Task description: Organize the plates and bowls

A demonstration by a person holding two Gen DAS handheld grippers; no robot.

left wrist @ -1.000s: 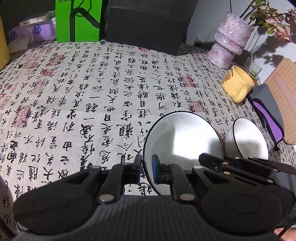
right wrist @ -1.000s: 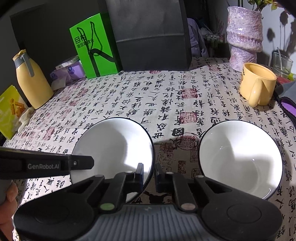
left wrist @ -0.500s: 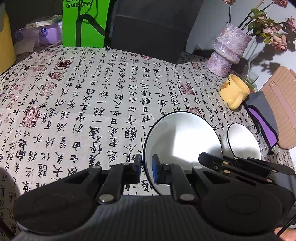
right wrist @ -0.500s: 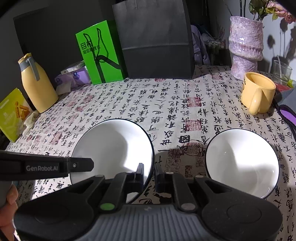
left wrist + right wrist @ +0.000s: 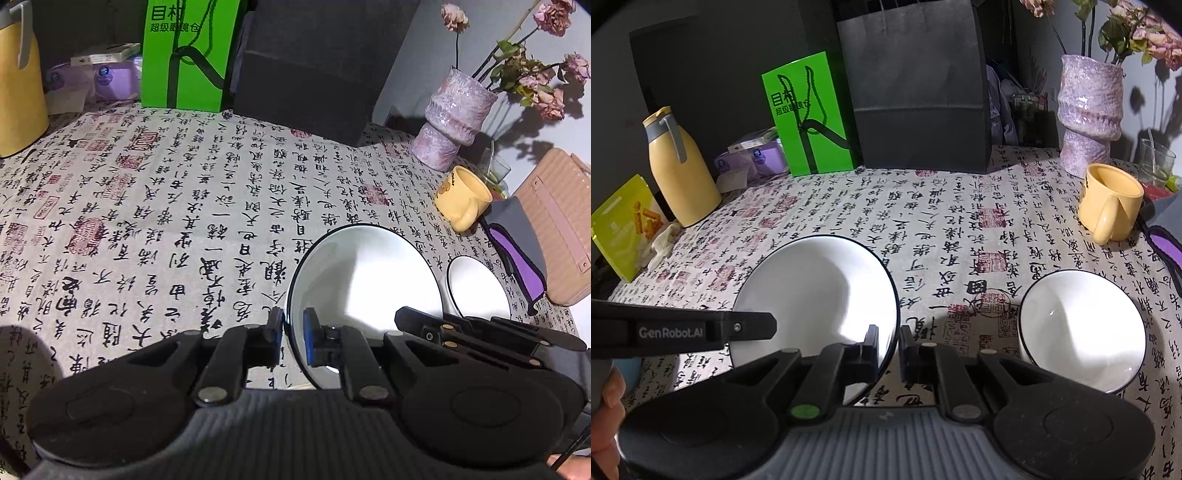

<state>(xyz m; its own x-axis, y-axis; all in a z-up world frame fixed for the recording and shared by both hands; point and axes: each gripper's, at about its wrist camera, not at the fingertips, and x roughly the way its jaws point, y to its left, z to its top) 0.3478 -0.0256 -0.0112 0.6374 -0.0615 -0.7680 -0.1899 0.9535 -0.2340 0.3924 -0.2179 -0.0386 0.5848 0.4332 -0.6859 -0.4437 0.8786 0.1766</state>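
A large white bowl with a thin black rim point(image 5: 365, 273) point(image 5: 820, 295) is held by both grippers above the calligraphy tablecloth. My left gripper point(image 5: 293, 330) is shut on its left rim. My right gripper point(image 5: 889, 349) is shut on its right rim. A second white bowl with a black rim point(image 5: 1084, 334) sits on the cloth to the right; it also shows in the left wrist view point(image 5: 476, 288). The right gripper's body hides the lower part of both bowls in the left wrist view.
A yellow mug point(image 5: 1110, 201), a purple vase with dried flowers point(image 5: 1089, 114) and a glass point(image 5: 1156, 162) stand at back right. A black paper bag point(image 5: 916, 88), a green bag point(image 5: 809, 118), tissue packs point(image 5: 753, 158) and a yellow bottle point(image 5: 679, 166) line the back. A purple-lined pouch point(image 5: 517, 247) lies at right.
Both grippers have risen with the large bowl between them. The small bowl on the cloth looks smaller and farther off in both views.
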